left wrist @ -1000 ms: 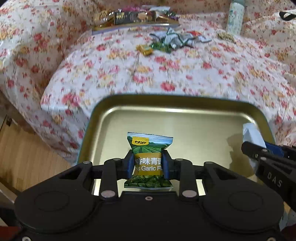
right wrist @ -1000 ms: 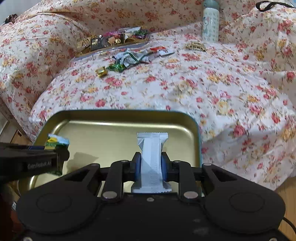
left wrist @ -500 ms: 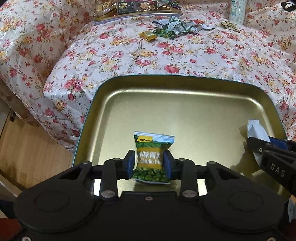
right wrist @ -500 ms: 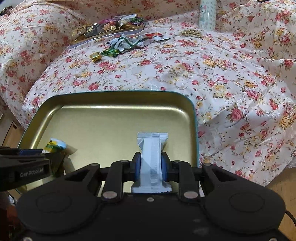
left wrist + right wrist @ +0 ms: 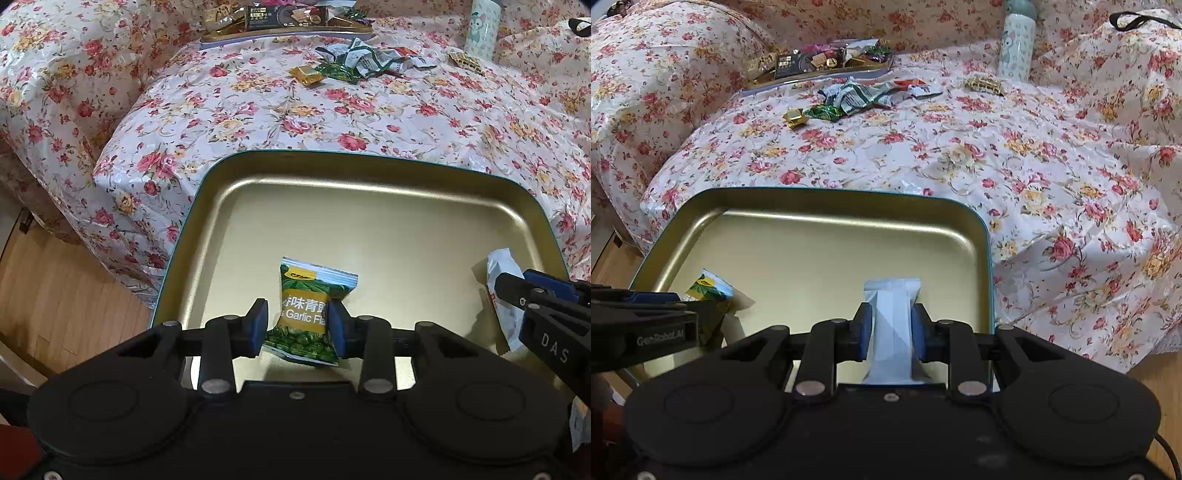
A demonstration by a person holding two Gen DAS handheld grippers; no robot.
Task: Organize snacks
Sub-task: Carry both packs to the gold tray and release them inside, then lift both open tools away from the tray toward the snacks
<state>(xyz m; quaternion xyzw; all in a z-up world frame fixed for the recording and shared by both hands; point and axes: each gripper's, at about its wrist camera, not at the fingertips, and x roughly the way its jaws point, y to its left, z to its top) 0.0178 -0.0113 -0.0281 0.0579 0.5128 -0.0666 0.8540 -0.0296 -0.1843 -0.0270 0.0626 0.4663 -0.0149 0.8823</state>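
While the green packet [image 5: 312,314] lies low in the tray [image 5: 369,192], near its front left, the left gripper [image 5: 298,325] straddles it — jaws just parted, left pad clear, so nothing is really held. It looks light, puffy and slick; its flat middle seems the best hold. Toward the tray's right side, the right gripper [image 5: 889,325] is clamped tight on a limp white packet [image 5: 892,317].
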